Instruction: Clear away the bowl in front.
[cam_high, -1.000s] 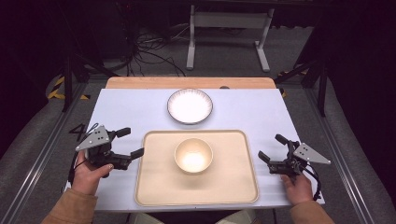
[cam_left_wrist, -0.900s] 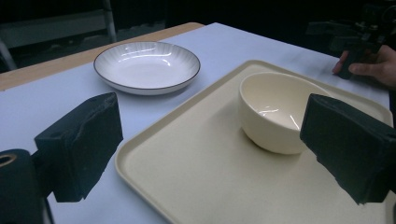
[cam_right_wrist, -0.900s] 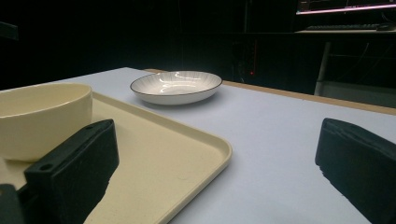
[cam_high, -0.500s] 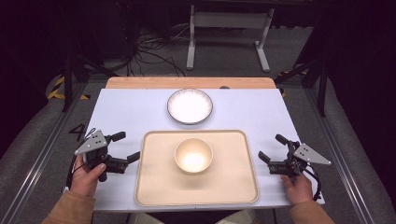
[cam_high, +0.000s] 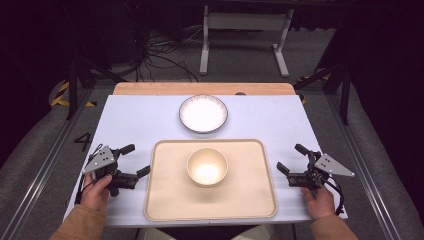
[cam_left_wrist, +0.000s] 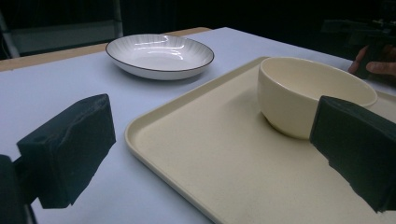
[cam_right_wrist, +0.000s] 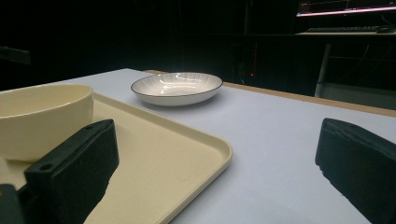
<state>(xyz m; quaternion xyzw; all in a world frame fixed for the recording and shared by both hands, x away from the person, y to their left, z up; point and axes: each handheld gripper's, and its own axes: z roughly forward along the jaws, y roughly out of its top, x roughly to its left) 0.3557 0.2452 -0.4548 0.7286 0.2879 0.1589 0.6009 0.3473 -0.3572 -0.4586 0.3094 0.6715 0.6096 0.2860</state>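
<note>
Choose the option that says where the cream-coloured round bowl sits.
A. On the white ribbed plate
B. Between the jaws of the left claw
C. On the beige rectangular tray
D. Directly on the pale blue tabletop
C: the cream-coloured round bowl stands on the beige rectangular tray, apart from the white ribbed plate farther back on the table.

Each hand wears a tan-brown sleeve ending at the wrist. The left gripper and right gripper are black, each with two blocky, matte black jaws and a grey three-cornered plate dotted with small holes on top. A thin black cable trails behind the right gripper.
</note>
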